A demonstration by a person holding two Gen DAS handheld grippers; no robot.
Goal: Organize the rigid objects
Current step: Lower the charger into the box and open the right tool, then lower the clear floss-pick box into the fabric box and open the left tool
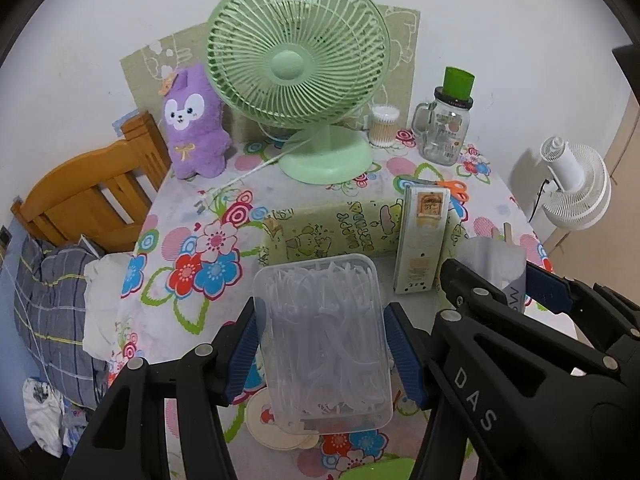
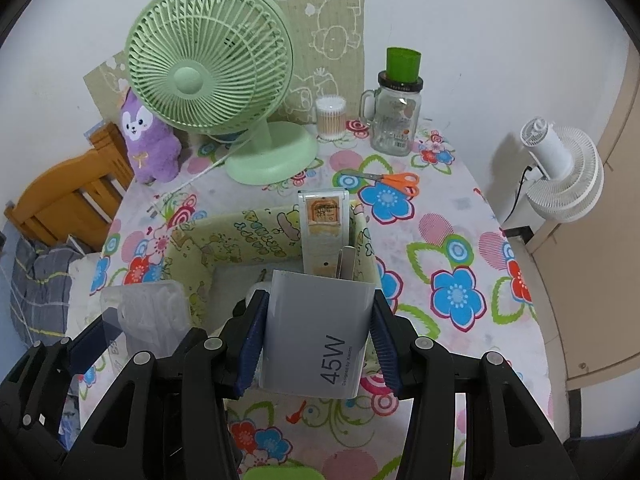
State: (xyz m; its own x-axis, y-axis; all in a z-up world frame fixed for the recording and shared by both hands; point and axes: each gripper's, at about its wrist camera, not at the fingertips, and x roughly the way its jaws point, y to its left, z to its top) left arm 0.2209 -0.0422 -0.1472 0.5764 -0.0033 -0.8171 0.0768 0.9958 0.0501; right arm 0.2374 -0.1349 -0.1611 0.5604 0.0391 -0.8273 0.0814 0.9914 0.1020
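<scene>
One grey charger (image 2: 316,336) — "45W", "Xiaomi"

You see a green desk fan (image 1: 298,68) at the back of the floral tablecloth (image 1: 184,248), a purple plush toy (image 1: 194,124) to its left (against the wall), a wooden chair (image 1: 88,196), a white fan (image 2: 560,168) off the table.

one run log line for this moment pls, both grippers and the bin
left hand-held gripper: shut on clear floss pick box | right hand-held gripper: shut on 45W charger | fabric bin: holds upright remote | both items above bin
</scene>
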